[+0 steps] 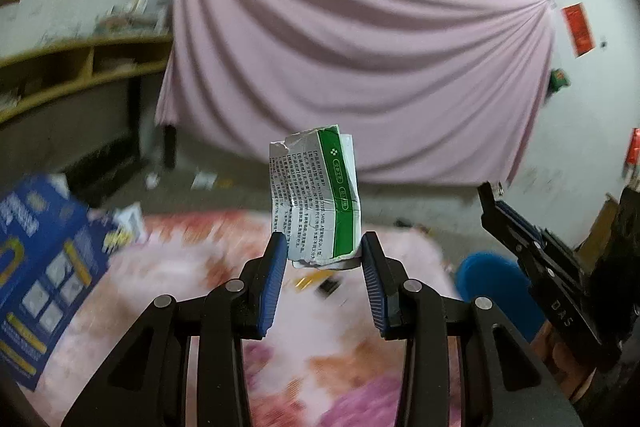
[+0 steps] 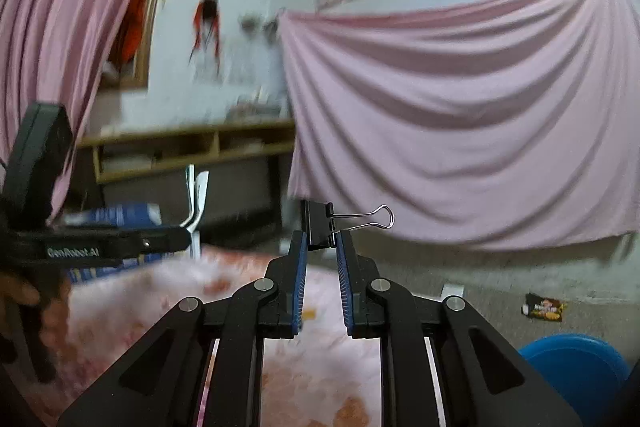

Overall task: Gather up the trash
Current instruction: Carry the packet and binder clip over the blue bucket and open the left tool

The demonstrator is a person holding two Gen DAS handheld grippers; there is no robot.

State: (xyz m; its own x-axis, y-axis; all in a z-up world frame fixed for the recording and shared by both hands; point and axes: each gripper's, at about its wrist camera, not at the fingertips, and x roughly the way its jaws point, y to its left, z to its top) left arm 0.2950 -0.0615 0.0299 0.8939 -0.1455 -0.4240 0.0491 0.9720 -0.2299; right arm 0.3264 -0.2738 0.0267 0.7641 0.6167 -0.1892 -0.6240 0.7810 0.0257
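Note:
In the left wrist view my left gripper (image 1: 324, 247) is shut on a crumpled white and green paper packet (image 1: 316, 199), held upright above the pink flowery cloth (image 1: 192, 267). The right gripper (image 1: 520, 223) shows at the right edge of that view. In the right wrist view my right gripper (image 2: 321, 241) is shut on a black binder clip (image 2: 318, 225), whose wire handle points to the right. The left gripper (image 2: 120, 241) shows side-on at the left, with the packet (image 2: 198, 199) seen edge-on at its tips.
A blue box (image 1: 44, 259) lies on the cloth at the left. A blue round container (image 2: 576, 367) stands low on the right, beside the cloth. A snack wrapper (image 2: 544, 307) lies on the grey floor. A pink sheet (image 1: 360, 67) hangs behind, with a wooden shelf (image 1: 80, 67) at the left.

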